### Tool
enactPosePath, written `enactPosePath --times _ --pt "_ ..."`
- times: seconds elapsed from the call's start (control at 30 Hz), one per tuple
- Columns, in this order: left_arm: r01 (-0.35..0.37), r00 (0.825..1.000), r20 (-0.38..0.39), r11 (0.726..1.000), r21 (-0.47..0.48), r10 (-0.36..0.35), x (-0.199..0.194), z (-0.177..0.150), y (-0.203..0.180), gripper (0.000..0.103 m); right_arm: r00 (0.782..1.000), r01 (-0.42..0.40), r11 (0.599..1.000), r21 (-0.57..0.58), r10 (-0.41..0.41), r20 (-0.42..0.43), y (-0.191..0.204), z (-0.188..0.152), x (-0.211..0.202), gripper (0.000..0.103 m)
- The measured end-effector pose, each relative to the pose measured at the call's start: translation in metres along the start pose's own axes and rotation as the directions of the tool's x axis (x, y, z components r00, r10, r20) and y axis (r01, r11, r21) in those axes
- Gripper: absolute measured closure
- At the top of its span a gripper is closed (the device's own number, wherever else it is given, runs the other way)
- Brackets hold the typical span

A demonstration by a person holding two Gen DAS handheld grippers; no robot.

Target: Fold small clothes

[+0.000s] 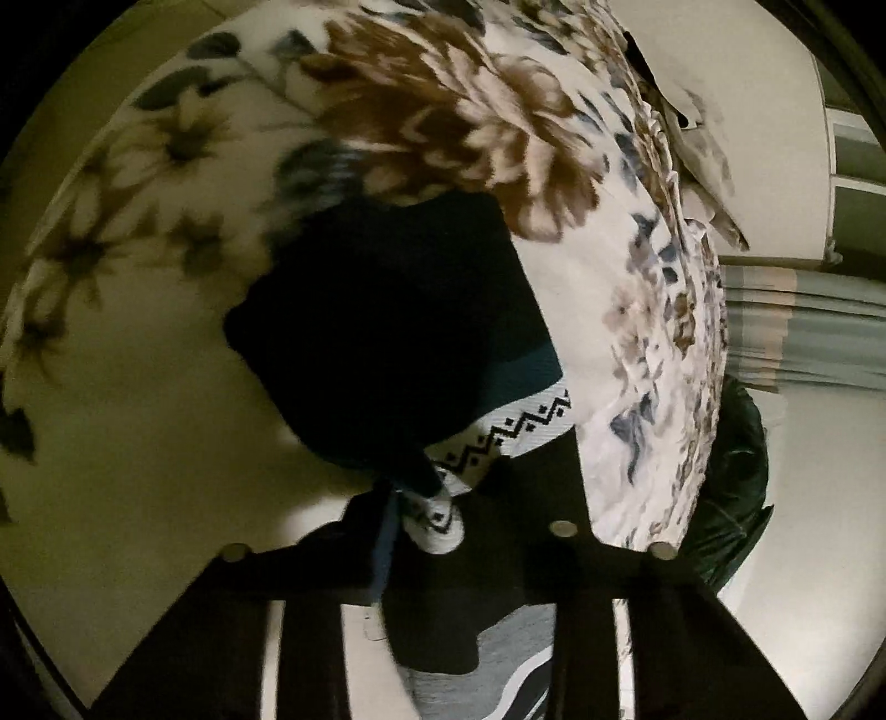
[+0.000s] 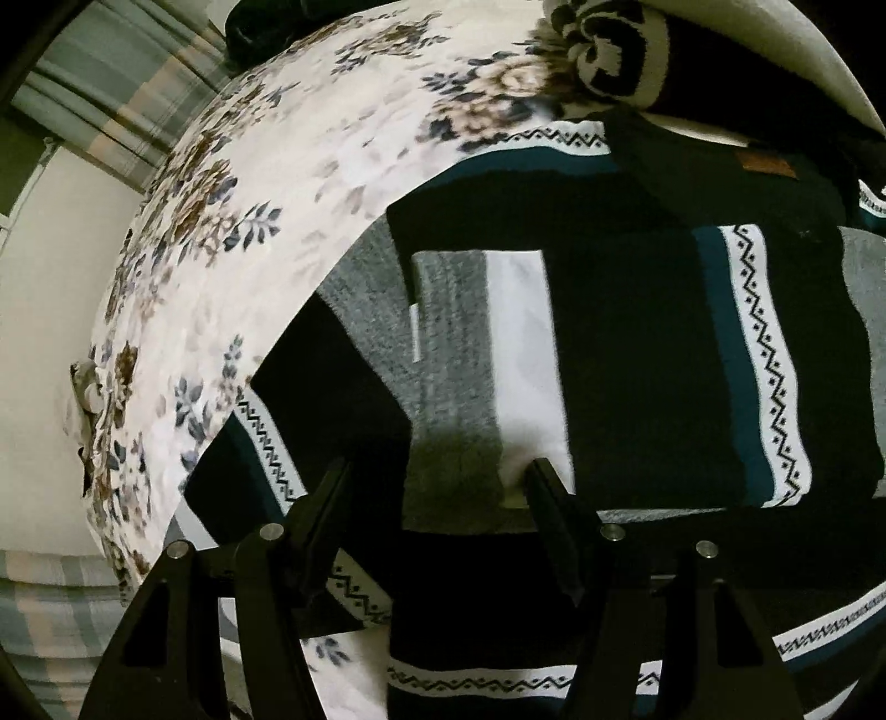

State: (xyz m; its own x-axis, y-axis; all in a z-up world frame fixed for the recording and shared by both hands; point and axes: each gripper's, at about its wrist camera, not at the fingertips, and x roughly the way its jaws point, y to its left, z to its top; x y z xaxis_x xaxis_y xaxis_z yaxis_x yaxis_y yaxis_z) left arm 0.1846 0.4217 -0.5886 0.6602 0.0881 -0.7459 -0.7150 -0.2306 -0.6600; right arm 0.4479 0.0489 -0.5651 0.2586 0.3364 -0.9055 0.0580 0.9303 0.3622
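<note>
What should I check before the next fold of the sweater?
1. Left gripper gripping the dark knitted sweater with white zigzag bands: ok, cloth bunches at its tips.
2. Right gripper free to grab: ok, jaws open above the sweater.
3. Sweater resting on the white floral bedsheet: ok in the right view.
4. Lifted edge lined up: cannot tell, it is dark and blurred.
5. Black-and-cream patterned cloth clear of the sweater: cannot tell.

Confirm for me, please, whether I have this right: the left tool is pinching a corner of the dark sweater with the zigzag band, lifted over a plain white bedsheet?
Not quite: the sheet is not plain. The left wrist view shows the left tool pinching a corner of the dark sweater with the zigzag band, lifted over a floral bedsheet printed with brown and blue flowers.
</note>
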Motion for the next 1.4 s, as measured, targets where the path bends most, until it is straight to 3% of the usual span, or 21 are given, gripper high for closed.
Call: enactPosePath --times 0.07,0.13,0.27,0.37,0.43,0.47,0.6,0.73,0.87,1.13,1.27,1.3,1.4 --pt "-0.019 1.000 0.015 1.000 0.013 0.018 -0.007 -0.001 0.003 0.094 1.000 0.012 1.000 0.009 -0.012 0.006 -0.005 0.001 -0.001 0.037" --pt "-0.026 0.999 0.033 0.998 0.049 0.024 -0.012 0.000 -0.003 0.096 0.999 0.044 0.999 0.010 -0.044 0.017 -0.009 0.002 -0.005 0.037" --pt "-0.028 0.998 0.068 0.985 0.172 0.017 -0.026 -0.002 -0.027 0.097 0.980 0.191 0.981 -0.036 -0.188 0.061 -0.014 0.004 -0.014 0.037" --pt "-0.045 0.995 0.100 0.953 0.299 0.016 -0.039 -0.009 -0.057 0.097 0.952 0.301 0.950 -0.078 -0.294 0.085 -0.017 0.005 -0.019 0.037" --pt "-0.050 0.993 0.120 0.920 0.390 0.003 -0.049 -0.019 -0.079 0.097 0.934 0.354 0.931 -0.086 -0.347 0.090 -0.022 0.007 -0.023 0.024" --pt "-0.052 0.992 0.128 0.901 0.431 -0.004 -0.055 -0.024 -0.090 0.097 0.929 0.366 0.927 -0.080 -0.359 0.091 -0.026 0.008 -0.025 0.023" --pt "-0.050 0.988 0.148 0.797 0.601 -0.049 -0.078 -0.059 -0.138 0.097 0.919 0.392 0.918 -0.064 -0.387 0.074 -0.043 0.010 -0.034 0.015" --pt "-0.044 0.985 0.146 0.681 0.731 -0.094 -0.095 -0.105 -0.176 0.097 0.940 0.341 0.940 -0.019 -0.341 0.022 -0.072 0.013 -0.043 0.012" --pt "-0.002 0.986 0.095 0.568 0.823 -0.135 -0.104 -0.163 -0.209 0.097 0.946 0.321 0.947 0.018 -0.322 0.027 -0.103 0.012 -0.064 0.012" --pt "0.173 0.980 -0.127 0.327 0.929 -0.155 -0.099 -0.328 -0.245 0.097 0.945 0.318 0.931 0.176 -0.327 0.021 -0.216 0.005 -0.119 0.012" --pt "0.288 0.956 -0.267 0.204 0.936 -0.124 -0.094 -0.425 -0.243 0.097 0.939 0.327 0.907 0.266 -0.343 0.014 -0.278 -0.002 -0.144 0.012" --pt "0.319 0.946 -0.305 0.161 0.934 -0.107 -0.091 -0.456 -0.239 0.097 0.938 0.329 0.900 0.286 -0.347 0.013 -0.294 -0.004 -0.151 0.012" --pt "0.367 0.930 -0.364 0.074 0.927 -0.050 -0.084 -0.520 -0.223 0.097 0.932 0.338 0.877 0.342 -0.361 0.006 -0.337 -0.013 -0.168 0.012"
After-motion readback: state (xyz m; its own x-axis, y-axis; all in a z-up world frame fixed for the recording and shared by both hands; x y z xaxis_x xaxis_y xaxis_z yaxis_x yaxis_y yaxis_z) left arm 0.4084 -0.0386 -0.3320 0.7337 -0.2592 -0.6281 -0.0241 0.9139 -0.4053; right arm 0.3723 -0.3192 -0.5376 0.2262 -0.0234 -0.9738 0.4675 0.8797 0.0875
